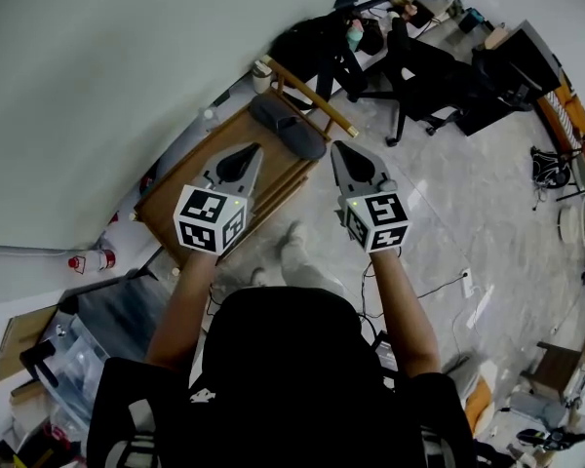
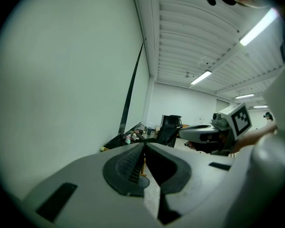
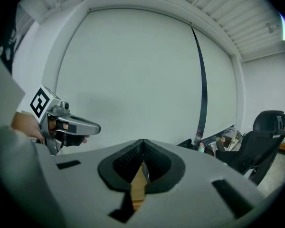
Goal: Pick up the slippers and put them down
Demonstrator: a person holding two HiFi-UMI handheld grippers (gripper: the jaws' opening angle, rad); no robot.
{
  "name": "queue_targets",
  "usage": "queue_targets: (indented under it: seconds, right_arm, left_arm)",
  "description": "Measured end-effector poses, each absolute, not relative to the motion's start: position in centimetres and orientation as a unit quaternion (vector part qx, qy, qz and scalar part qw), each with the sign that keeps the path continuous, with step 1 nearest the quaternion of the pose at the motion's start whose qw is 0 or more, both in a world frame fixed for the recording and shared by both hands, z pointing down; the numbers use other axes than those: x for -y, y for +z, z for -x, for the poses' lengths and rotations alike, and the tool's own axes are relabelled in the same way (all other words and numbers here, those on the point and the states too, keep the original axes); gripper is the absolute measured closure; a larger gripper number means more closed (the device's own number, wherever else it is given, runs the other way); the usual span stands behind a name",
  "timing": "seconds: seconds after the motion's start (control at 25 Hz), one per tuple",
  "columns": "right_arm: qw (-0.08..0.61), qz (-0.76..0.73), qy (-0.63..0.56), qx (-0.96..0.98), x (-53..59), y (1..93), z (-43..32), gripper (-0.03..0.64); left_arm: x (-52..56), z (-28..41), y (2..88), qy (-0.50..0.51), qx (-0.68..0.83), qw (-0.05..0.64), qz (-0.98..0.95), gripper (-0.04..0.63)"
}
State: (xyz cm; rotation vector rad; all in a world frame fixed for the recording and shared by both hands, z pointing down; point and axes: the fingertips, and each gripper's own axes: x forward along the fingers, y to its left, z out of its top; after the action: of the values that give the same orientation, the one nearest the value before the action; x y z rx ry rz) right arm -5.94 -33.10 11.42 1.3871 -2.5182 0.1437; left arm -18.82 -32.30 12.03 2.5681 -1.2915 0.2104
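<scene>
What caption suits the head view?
Left gripper and right gripper, both shut, point toward dark slippers on a wooden table.

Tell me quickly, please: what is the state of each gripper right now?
Left gripper: closed, jaws together, holding nothing.
Right gripper: closed, jaws together, holding nothing.

The left tool (image 1: 245,152) and right tool (image 1: 342,150) are held out side by side, apart from each other, each with its jaws together. Just ahead, between their tips, dark slippers (image 1: 288,125) lie on a low wooden tabletop (image 1: 190,198) that runs under the left tool. Beyond the slippers stands a white cup (image 1: 262,76). Farther past the right tool are black chairs (image 1: 419,76).
</scene>
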Motion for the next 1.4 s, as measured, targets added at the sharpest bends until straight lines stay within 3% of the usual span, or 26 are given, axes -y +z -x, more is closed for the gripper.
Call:
queue_targets:
  seconds: [0.56,1.4]
  right_arm:
    - [0.189,-0.423,0.112,0.879,40.5,19.0,3.6,0.627]
    - [0.286,-0.365,0.201,0.863,44.7,33.1,2.6,0.627]
  left_arm:
    - [38.8,16.2,18.3,0.103,0.460,0.183,-0.863,0.584]
    - [40.3,14.7,28.9,0.163,0.466,0.253,-0.832,0.584]
